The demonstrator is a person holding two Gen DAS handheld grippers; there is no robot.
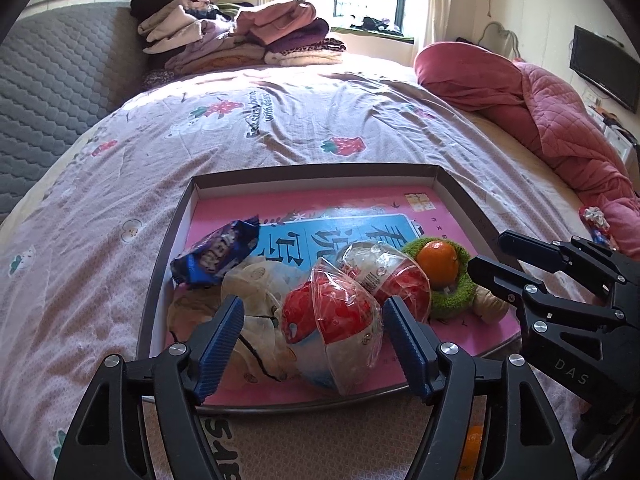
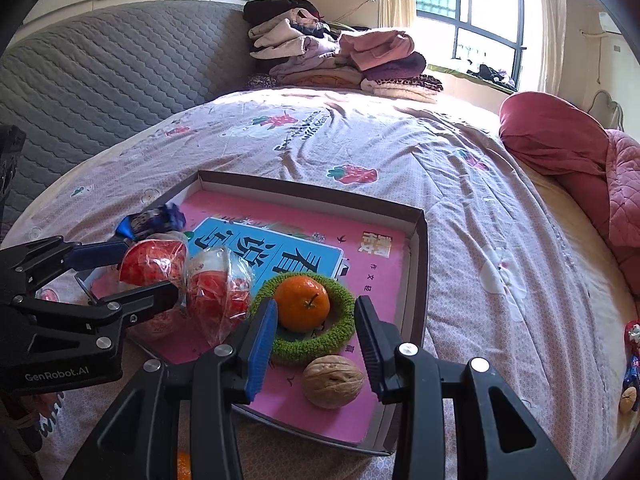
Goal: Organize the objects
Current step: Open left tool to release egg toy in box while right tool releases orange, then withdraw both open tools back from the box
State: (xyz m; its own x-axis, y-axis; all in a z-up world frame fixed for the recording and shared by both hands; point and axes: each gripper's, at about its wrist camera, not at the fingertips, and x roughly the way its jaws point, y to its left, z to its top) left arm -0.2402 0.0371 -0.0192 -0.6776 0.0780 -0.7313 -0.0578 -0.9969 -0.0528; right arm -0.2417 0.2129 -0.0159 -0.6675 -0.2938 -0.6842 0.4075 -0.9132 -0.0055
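Observation:
A shallow box lid (image 1: 182, 216) (image 2: 418, 264) with a pink printed liner lies on the bed. In it are a blue snack packet (image 1: 216, 254) (image 2: 152, 220), two red-and-white wrapped packs (image 1: 332, 320) (image 2: 218, 284), a cloth pouch (image 1: 256, 292), an orange (image 1: 438, 262) (image 2: 302, 304) on a green knitted ring (image 1: 454, 300) (image 2: 316, 344), and a walnut (image 2: 332, 380). My left gripper (image 1: 314, 340) is open around the near wrapped pack. My right gripper (image 2: 316, 346) is open over the ring, between the orange and the walnut.
The bed has a strawberry-print cover (image 1: 280, 120). Folded clothes (image 1: 240, 36) are stacked at the far side, a red quilt (image 1: 540, 108) lies at the right. Small wrapped items (image 2: 632, 364) sit on the cover at the right. A grey padded headboard (image 2: 120, 72) stands left.

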